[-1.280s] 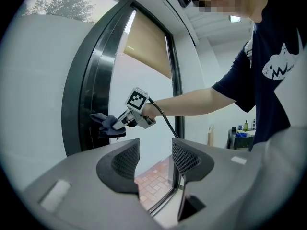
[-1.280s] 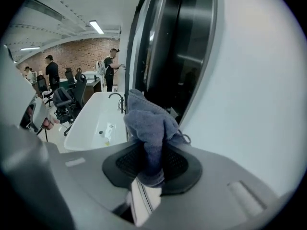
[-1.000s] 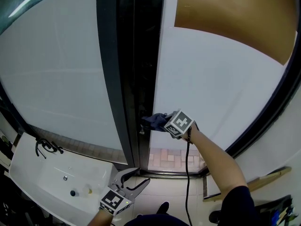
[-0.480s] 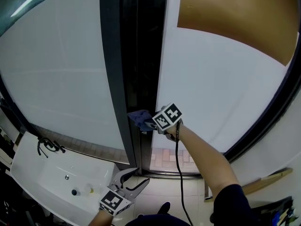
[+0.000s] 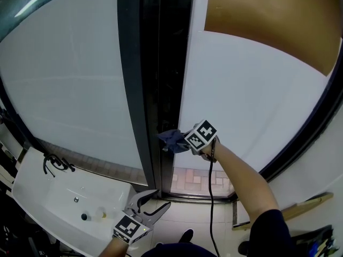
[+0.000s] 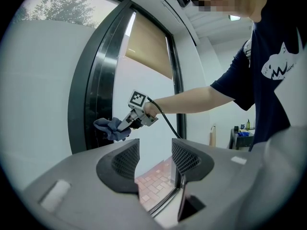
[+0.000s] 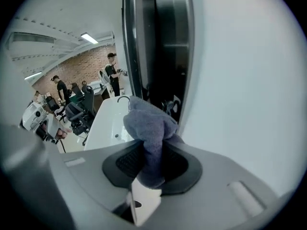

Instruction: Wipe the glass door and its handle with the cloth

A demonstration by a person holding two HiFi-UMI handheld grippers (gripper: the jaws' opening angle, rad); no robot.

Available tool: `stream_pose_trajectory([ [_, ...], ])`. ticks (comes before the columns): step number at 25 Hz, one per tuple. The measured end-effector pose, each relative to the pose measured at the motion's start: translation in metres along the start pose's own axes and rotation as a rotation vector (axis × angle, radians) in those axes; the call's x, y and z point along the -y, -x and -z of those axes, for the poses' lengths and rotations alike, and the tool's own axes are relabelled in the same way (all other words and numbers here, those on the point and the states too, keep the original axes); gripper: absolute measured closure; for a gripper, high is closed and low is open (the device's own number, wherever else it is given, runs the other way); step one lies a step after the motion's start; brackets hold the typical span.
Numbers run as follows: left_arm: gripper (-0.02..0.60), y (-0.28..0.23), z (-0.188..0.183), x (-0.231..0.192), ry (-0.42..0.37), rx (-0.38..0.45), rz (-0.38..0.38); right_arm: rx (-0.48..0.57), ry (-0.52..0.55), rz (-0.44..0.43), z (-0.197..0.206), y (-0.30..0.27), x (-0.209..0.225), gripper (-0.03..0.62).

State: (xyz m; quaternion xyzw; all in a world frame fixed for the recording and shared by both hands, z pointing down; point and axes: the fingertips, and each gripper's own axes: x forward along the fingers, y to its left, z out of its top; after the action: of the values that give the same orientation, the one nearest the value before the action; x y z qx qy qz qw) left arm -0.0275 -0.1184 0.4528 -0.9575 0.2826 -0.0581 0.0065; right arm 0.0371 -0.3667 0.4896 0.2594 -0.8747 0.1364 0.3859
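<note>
The door (image 5: pixel 252 106) fills most of my head view: frosted white glass, with a tan blind (image 5: pixel 268 15) showing across its top right. Just left of it runs the dark frame (image 5: pixel 134 90), top to bottom, with a second frosted panel (image 5: pixel 64 84) on the far side. A white sink (image 5: pixel 32 191) sits at the lower left, well apart from the door edge.

My right gripper (image 5: pixel 185 141) is held out at arm's length against the door's left edge, about two thirds of the way down. In the right gripper view (image 7: pixel 152 162) its jaws are clamped on the cloth (image 7: pixel 148 123), a blue-grey bundle that bulges out past the tips. The cloth (image 5: pixel 171 140) lies where the glass edge meets the frame. A small dark fitting (image 7: pixel 170 104) shows just behind it, and I cannot tell whether that is the handle or whether the cloth touches it.

My left gripper (image 5: pixel 153 199) hangs low near my body, away from the door. In the left gripper view (image 6: pixel 154 155) its jaws stand apart with nothing between them; I see only brick floor (image 6: pixel 156 181) through the gap.
</note>
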Motion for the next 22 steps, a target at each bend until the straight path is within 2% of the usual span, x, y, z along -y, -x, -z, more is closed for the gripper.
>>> stream_pose_trajectory([
  [6, 0.376, -0.006, -0.001, 0.004, -0.005, 0.005, 0.023, -0.046, -0.033, 0.06, 0.035, 0.026, 0.024, 0.5],
  [9, 0.376, -0.008, -0.004, 0.007, -0.004, 0.011, 0.031, -0.082, 0.037, 0.159, 0.051, 0.039, 0.035, 0.501],
  [11, 0.376, -0.007, -0.004, 0.006, -0.002, 0.01, 0.032, -0.05, 0.116, 0.213, 0.046, 0.046, 0.031, 0.502],
  [14, 0.376, -0.005, 0.002, 0.003, -0.009, 0.003, 0.026, 0.037, 0.28, 0.27, 0.013, 0.049, 0.004, 0.502],
  [17, 0.376, -0.004, 0.002, 0.003, -0.01, 0.007, 0.019, 0.069, 0.509, 0.343, -0.022, 0.034, -0.03, 0.502],
  [22, 0.376, -0.001, 0.002, 0.004, -0.002, 0.006, 0.008, -0.016, 0.904, 0.502, -0.038, -0.027, -0.064, 0.502],
])
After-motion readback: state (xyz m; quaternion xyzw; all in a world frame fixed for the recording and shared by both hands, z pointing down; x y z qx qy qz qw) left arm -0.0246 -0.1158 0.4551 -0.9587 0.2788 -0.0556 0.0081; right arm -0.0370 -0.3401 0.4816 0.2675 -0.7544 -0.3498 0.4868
